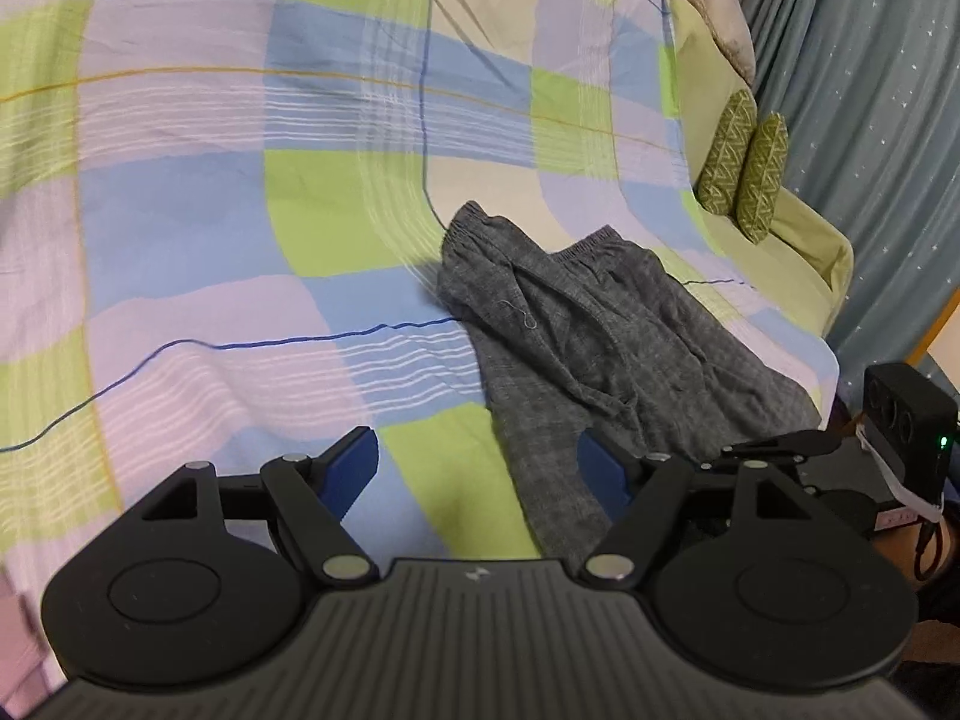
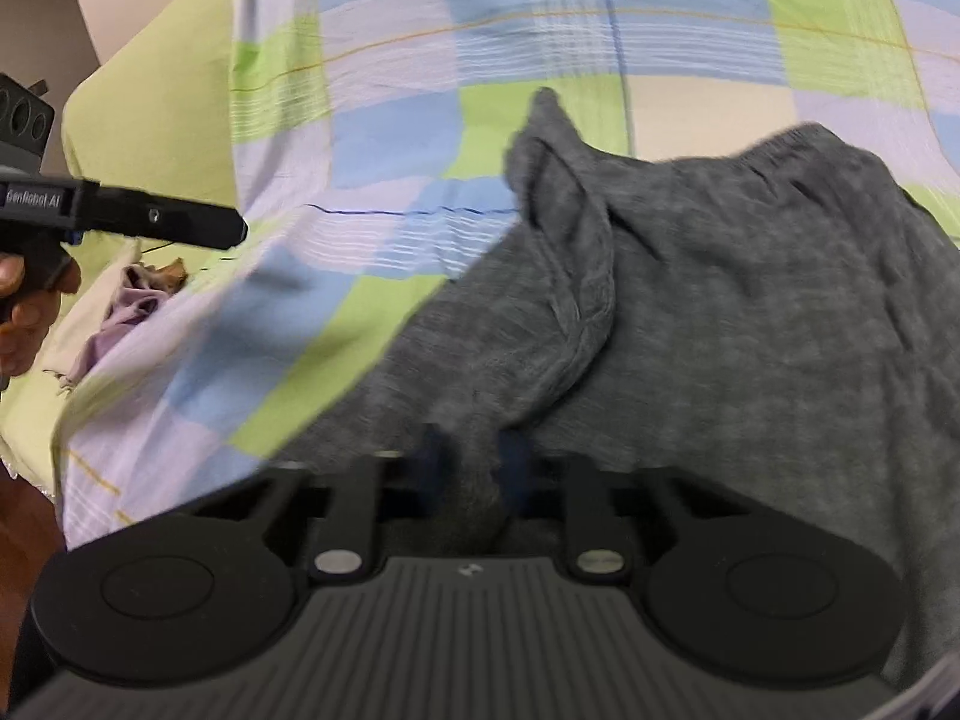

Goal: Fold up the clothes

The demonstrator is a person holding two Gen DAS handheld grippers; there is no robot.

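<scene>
The sheet (image 1: 252, 192) is checked in lilac, pale blue, lime green and cream, crossed by thin white stripes and single dark-blue and orange lines. The shorts (image 1: 600, 324) are mottled charcoal grey. Two cushions (image 1: 744, 174) are olive green with a pale zigzag print. The curtain (image 1: 870, 138) is grey-blue, dotted with white stars.

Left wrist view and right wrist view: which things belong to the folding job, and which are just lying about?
Job:
- grey shorts, crumpled on the checked bedsheet
- right claw, shut on the shorts
- left claw, open

Lying about:
- two green patterned cushions
- beige pillow
- purple cloth
- curtain
</scene>
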